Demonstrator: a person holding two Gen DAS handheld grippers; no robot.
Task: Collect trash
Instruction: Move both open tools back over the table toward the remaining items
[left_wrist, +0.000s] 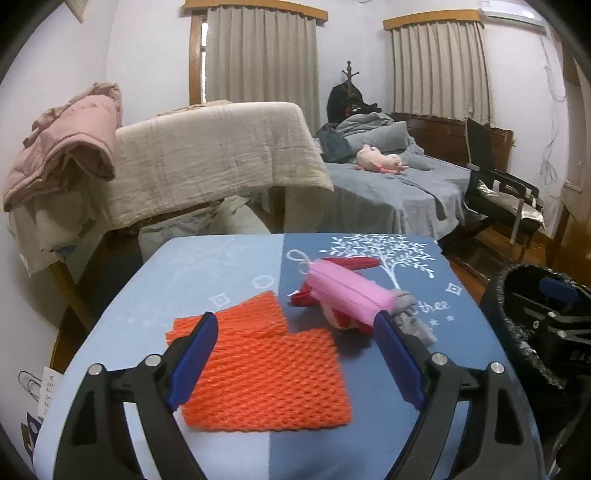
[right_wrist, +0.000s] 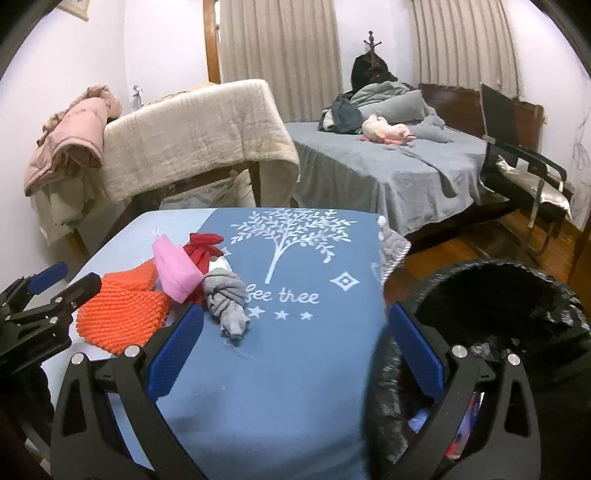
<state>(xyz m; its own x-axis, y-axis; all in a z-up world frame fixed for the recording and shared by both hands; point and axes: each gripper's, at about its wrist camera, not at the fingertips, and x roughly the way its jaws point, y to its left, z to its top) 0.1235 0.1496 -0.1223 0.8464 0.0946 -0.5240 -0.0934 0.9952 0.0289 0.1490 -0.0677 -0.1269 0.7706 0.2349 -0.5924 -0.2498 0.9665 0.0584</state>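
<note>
Orange foam net (left_wrist: 266, 373) on table (right_wrist: 295, 369) — left claw (left_wrist: 295, 358) spread (empty), above it

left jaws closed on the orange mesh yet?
No: the left gripper is wide open, the orange foam mesh lying flat on the table between them.

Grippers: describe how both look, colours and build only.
Left gripper and right gripper match: black plastic linkage arms with triangular cut-outs, silver round pivot bolts, and two flat fingers faced with textured blue pads. No cables, sleeves or readable markings show.
</note>
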